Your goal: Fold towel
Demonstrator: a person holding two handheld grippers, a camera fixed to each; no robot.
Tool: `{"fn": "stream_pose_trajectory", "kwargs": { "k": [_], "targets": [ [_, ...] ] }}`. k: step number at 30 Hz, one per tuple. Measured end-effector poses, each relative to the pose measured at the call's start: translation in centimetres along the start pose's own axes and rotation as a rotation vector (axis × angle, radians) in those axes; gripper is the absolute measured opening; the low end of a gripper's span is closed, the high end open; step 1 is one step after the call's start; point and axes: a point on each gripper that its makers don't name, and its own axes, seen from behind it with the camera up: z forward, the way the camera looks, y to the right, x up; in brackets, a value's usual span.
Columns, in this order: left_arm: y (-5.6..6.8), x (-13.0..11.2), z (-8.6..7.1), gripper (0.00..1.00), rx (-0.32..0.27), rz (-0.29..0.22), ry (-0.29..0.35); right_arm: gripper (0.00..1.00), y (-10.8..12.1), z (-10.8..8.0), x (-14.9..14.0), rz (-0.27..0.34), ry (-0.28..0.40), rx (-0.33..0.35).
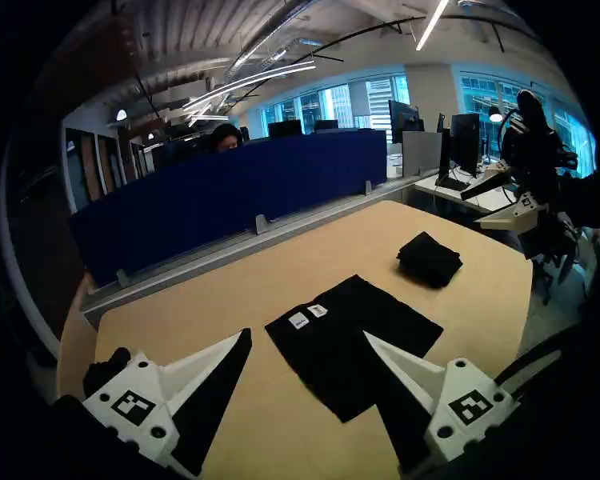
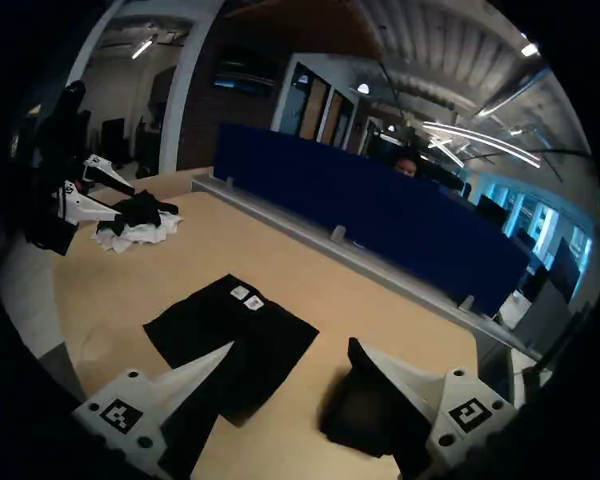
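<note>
Left gripper view looks down on a tan table (image 1: 220,296), and we see the black towel (image 1: 356,344) lying flat on it, a little towards the near edge. Two small white tags (image 1: 308,315) sit side by side at the towel's far left corner. Our left gripper (image 1: 308,334) hangs above the towel with its two white fingers spread wide and nothing between them; neither finger touches the cloth. Beyond the towel, and apart from it, a folded black stack (image 1: 430,258) rests on the table towards the far right edge. A long blue partition (image 1: 236,192) runs along the back of the table, and we can make out a person (image 1: 224,138) seated behind it. Monitors (image 1: 464,144) stand on a neighbouring desk to the right, in front of bright windows. At the right edge of this view the other gripper is held up above the table's edge by a dark-sleeved arm, its fingers parted

Right gripper view shows the same towel from the opposite side, with the tags now at its far edge. Our right gripper (image 2: 292,344) is likewise released, its fingers wide apart and empty, poised over the near end of the towel without touching it. The black stack lies low in this view, just beside the right-hand finger and partly hidden behind it. At the far left corner of the table we see a loose heap of black and white cloth (image 2: 138,220), well apart from the towel, with the left gripper held up just beside it
</note>
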Motion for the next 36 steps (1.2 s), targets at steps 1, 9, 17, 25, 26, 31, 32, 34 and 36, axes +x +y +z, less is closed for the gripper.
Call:
{"fn": "stream_pose_trajectory", "kwargs": {
  "k": [1, 9, 17, 25, 26, 31, 32, 34, 36],
  "targets": [
    [0.1, -0.3, 0.1, 0.93, -0.003, 0.0, -0.005, 1.0, -0.1, 0.1, -0.2, 0.002, -0.005, 0.005],
    [0.8, -3.6, 0.8, 0.93, -0.025, 0.015, -0.058, 1.0, -1.3, 1.0, -2.6, 0.004, -0.051, 0.042],
    [2.4, -7.5, 2.0, 0.93, -0.066, 0.025, -0.109, 1.0, -2.6, 2.6, -6.1, 0.018, -0.096, 0.081],
    [4.1, -11.8, 3.8, 0.93, -0.112, 0.045, -0.152, 1.0, -4.2, 4.8, -10.1, 0.025, -0.124, 0.104],
    [4.4, -12.3, 4.0, 0.93, -0.118, 0.047, -0.155, 1.0, -4.3, 5.1, -10.6, 0.025, -0.126, 0.105],
    [5.6, -15.3, 5.2, 0.93, -0.145, 0.055, -0.191, 1.0, -5.5, 6.5, -13.2, 0.036, -0.154, 0.128],
    [5.8, -15.8, 5.5, 0.93, -0.149, 0.056, -0.198, 1.0, -5.8, 6.8, -13.7, 0.039, -0.16, 0.134],
    [6.1, -17.0, 6.0, 0.93, -0.155, 0.053, -0.215, 1.0, -6.2, 7.2, -14.8, 0.042, -0.174, 0.141],
    [6.4, -18.0, 6.4, 0.93, -0.16, 0.048, -0.233, 1.0, -6.5, 7.7, -15.8, 0.044, -0.189, 0.146]
  ]
}}
